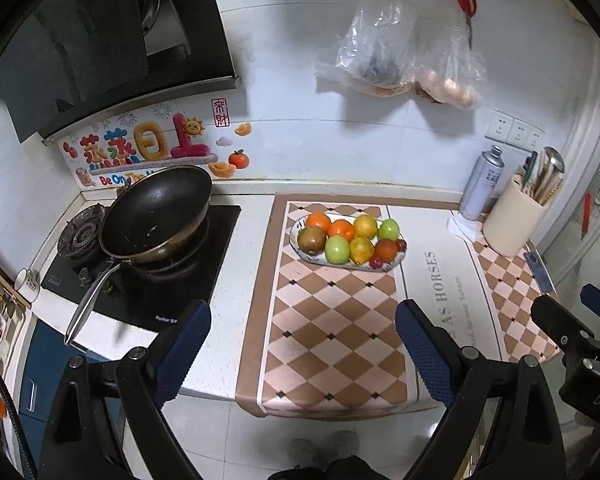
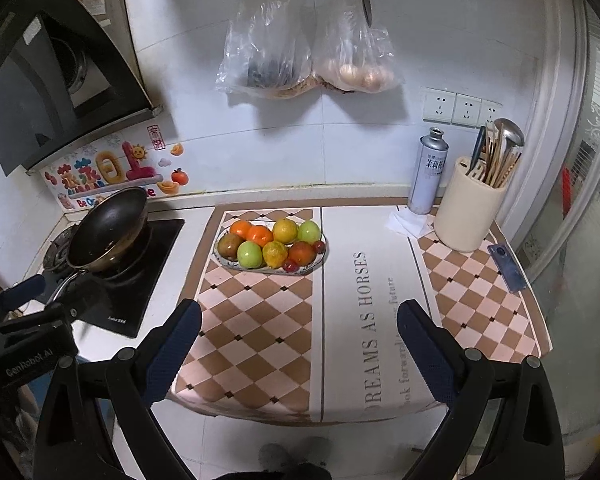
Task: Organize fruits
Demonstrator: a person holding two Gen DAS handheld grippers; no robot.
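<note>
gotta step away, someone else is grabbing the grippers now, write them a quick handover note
Left gripper: open, empty, held back above the counter's front edge.
Right gripper: open, empty, beside it at about the same height.
Fruit: all piled on the oval plate on the checkered mat, two green apples, oranges, yellow citrus, a brownish fruit and small red ones.
Nearby: pan on the stove to the left, utensil holder and spray can to the right.
Done: nothing visibly sorted.
Left: the whole sorting job; no target container is visible.
</note>
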